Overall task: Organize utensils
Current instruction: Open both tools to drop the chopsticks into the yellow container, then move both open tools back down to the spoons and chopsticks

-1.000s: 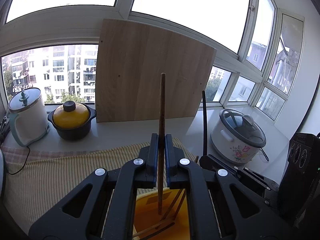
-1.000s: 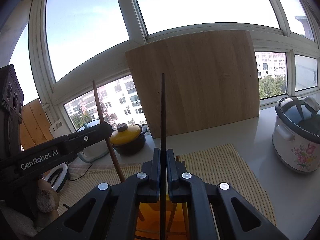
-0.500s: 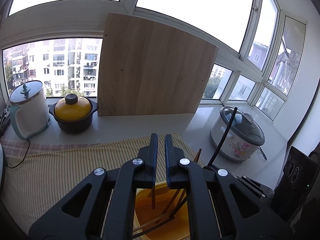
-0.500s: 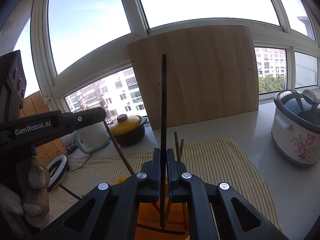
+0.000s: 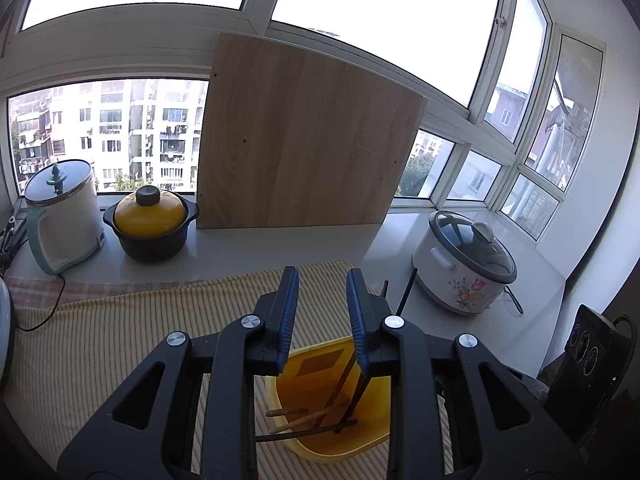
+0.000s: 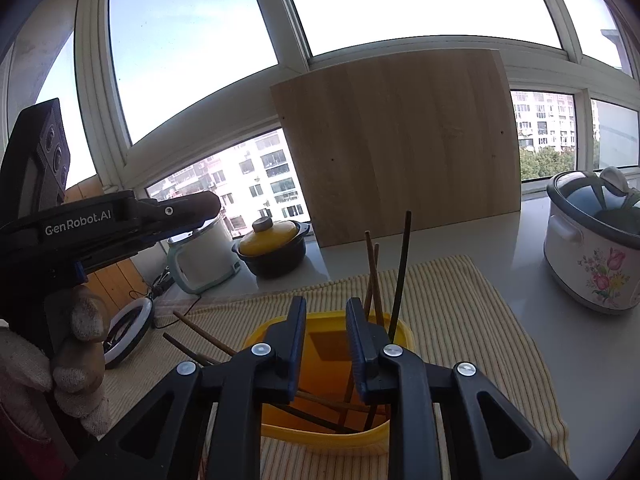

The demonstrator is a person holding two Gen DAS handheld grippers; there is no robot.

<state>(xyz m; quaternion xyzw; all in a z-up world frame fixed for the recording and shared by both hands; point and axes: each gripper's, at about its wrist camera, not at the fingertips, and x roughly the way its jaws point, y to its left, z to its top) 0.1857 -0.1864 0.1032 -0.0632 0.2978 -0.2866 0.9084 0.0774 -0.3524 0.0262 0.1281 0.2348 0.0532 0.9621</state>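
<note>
**Inspector A:** We are looking along the left gripper (image 5: 322, 312). Its jaws are opening, and we are seeing nothing between the blue pads; the tongs are released. The yellow container (image 5: 384, 438) is sitting directly below and just beyond them, on the striped cloth (image 5: 120, 344).

**Inspector B:** We are recording the same for the right gripper (image 6: 325, 334): jaws opening, gap bare, nothing grasped. The same container is sitting just past its fingertips.

**Inspector A:** The chopsticks (image 5: 308, 424) are lying inside the container. From the left view, several brown ones are resting crossed on its floor and leaning on its right wall.

**Inspector B:** From the right view, three are standing tilted against the far right corner, their tips rising above the rim, the dark one (image 6: 401, 264) the tallest. Two more are poking out over the left rim.

**Inspector A:** Surroundings: a wooden board (image 5: 304, 136) is leaning against the window at the far side. To its left, a black pot with a yellow lid (image 5: 150, 222) and a white kettle (image 5: 60, 216) are standing on the counter.

**Inspector B:** A flowered rice cooker (image 6: 592, 240) is standing at the far right, off the cloth. At the left of our view, a gloved hand (image 6: 76, 360) is holding the left gripper.
</note>
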